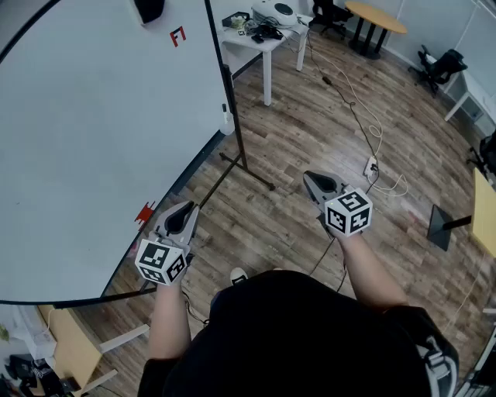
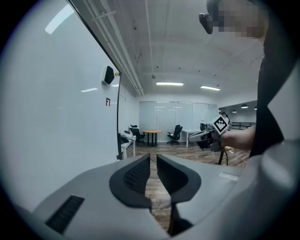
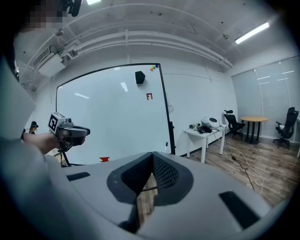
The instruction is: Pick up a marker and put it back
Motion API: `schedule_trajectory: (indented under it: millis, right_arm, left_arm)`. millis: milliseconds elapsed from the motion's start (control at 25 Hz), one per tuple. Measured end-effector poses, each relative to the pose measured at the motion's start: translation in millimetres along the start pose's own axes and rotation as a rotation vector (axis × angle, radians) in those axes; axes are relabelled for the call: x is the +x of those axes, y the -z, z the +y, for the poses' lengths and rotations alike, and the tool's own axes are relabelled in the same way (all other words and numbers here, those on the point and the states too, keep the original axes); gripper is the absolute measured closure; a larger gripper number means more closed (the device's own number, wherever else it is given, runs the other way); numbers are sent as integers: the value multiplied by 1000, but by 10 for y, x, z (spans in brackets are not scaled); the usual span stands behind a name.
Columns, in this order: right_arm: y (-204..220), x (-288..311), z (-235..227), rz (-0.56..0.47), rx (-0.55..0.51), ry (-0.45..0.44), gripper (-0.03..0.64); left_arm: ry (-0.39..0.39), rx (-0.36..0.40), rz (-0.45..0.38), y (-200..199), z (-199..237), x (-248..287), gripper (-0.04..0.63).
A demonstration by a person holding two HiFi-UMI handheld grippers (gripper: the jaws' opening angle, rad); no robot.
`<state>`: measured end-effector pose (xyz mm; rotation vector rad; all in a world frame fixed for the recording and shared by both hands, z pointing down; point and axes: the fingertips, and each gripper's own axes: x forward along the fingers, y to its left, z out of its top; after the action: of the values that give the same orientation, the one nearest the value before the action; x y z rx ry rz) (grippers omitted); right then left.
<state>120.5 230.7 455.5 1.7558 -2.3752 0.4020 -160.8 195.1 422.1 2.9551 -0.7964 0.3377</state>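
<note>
While the whiteboard point(image 1: 93, 139) fills the left side of the head view, a small red thing point(image 1: 145, 213) sits at its lower edge; it is too small to say whether this is the marker. Higher on the board there is a red mark point(image 1: 178, 36) and a black object point(image 1: 149, 9).

Just right of the red thing, the left gripper point(image 1: 184, 208) hangs in the air near the board's lower edge, pointing a little downward and touching nothing. Its fingers point(image 2: 138, 176) are released, with a narrow gap and only wooden floor point(image 1: 294, 132) showing between them.

Beyond the board's black stand point(image 1: 236, 132), a white counter point(image 1: 273, 45) carries some dark and white equipment.

Further right, the right gripper point(image 1: 308, 177) is held over the floor, well apart from the board and level with the left one. Its fingers point(image 3: 164, 171) are clenched tip to tip on nothing.

A power strip point(image 1: 371, 165) with a trailing cable lies on the floor past it. A round wooden table point(image 1: 376, 15) and a black office chair point(image 1: 440, 66) stand at the far right.
</note>
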Motion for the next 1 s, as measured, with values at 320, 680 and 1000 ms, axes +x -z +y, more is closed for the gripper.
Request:
schedule_trajectory:
  millis: [320,680,1000]
  right_arm:
    - [21,-160,-90,-6,3,-23,620]
    - [77,-235,-255,-8,38,7,620]
    - [31,-97,-337,-5,19,-2,620]
  left_arm:
    - [-8,6,-11,-48,-199,114,541]
    - [-32,-4,-25,-18,-251,157,541]
    - [-40,-9,-44,-33,-130,351,541]
